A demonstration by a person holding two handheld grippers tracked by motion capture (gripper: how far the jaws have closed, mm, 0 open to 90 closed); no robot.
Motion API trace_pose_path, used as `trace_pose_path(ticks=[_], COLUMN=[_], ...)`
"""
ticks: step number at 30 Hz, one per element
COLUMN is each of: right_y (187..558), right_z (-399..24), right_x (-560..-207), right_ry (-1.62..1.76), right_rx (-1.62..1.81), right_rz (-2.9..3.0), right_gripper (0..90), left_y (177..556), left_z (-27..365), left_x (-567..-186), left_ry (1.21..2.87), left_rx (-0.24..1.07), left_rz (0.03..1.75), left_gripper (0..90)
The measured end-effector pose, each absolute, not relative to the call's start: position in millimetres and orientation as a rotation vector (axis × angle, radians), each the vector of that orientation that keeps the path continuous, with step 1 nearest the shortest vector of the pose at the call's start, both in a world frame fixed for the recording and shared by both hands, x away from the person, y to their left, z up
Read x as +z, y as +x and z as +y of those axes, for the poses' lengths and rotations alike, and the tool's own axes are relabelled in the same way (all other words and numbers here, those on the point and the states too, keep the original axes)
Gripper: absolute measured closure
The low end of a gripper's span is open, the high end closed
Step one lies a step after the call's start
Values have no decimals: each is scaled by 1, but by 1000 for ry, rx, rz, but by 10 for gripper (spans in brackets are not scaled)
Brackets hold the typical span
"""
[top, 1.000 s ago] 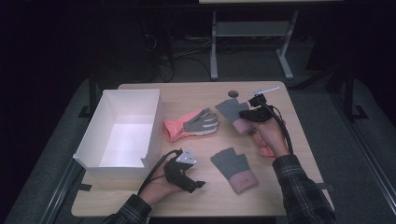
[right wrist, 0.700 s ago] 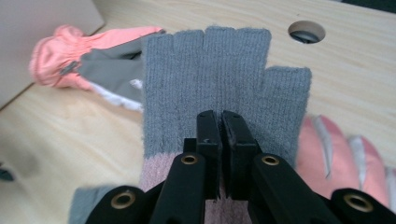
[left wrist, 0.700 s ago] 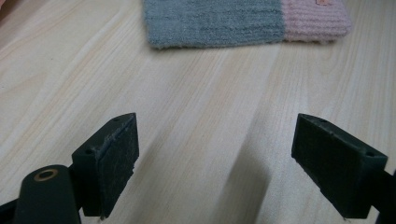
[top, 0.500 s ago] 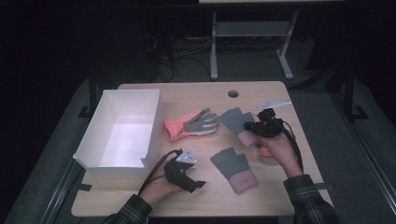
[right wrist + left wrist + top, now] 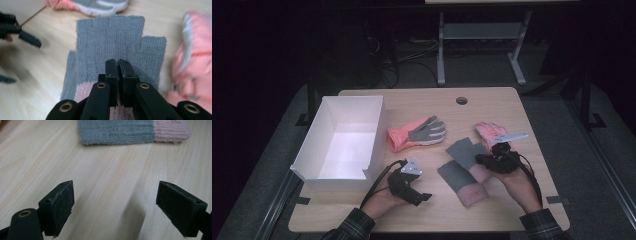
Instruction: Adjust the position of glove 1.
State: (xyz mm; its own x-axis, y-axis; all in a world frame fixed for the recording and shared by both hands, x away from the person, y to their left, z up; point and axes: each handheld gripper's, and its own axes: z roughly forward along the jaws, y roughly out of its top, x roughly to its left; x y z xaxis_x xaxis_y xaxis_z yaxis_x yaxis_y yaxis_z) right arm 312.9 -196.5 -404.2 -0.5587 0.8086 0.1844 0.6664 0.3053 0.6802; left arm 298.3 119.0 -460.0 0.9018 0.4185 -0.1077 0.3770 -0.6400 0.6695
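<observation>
clearly, the right gripper (image 5: 117, 65) is clamped on the grey knit glove (image 5: 110, 42). left gripper (image 5: 122, 202) jaws stand apart over the table (image 5: 107, 182). no writing is readable.

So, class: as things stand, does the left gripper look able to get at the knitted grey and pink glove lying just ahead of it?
Probably yes: the left gripper is open, with bare table up to that glove.

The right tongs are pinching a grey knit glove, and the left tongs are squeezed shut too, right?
Not quite. The right tongs do pinch the grey knit glove, but the left tongs stand wide open over bare table, as the left gripper view shows.
</observation>
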Motion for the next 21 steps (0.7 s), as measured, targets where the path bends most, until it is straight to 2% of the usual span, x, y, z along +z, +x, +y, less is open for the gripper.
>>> trace_pose_path(ticks=[10,21], right_y=[289,290], right_z=[-188,-175], right_x=[-418,-428], right_ry=[1369,1405], right_rx=[1084,1056], right_rz=[2440,2462], right_gripper=[862,859], left_y=[297,297], left_z=[119,118], left_x=[-459,-460], left_ry=[2325,2340], left_rx=[75,76], left_rz=[571,562], left_gripper=[145,145])
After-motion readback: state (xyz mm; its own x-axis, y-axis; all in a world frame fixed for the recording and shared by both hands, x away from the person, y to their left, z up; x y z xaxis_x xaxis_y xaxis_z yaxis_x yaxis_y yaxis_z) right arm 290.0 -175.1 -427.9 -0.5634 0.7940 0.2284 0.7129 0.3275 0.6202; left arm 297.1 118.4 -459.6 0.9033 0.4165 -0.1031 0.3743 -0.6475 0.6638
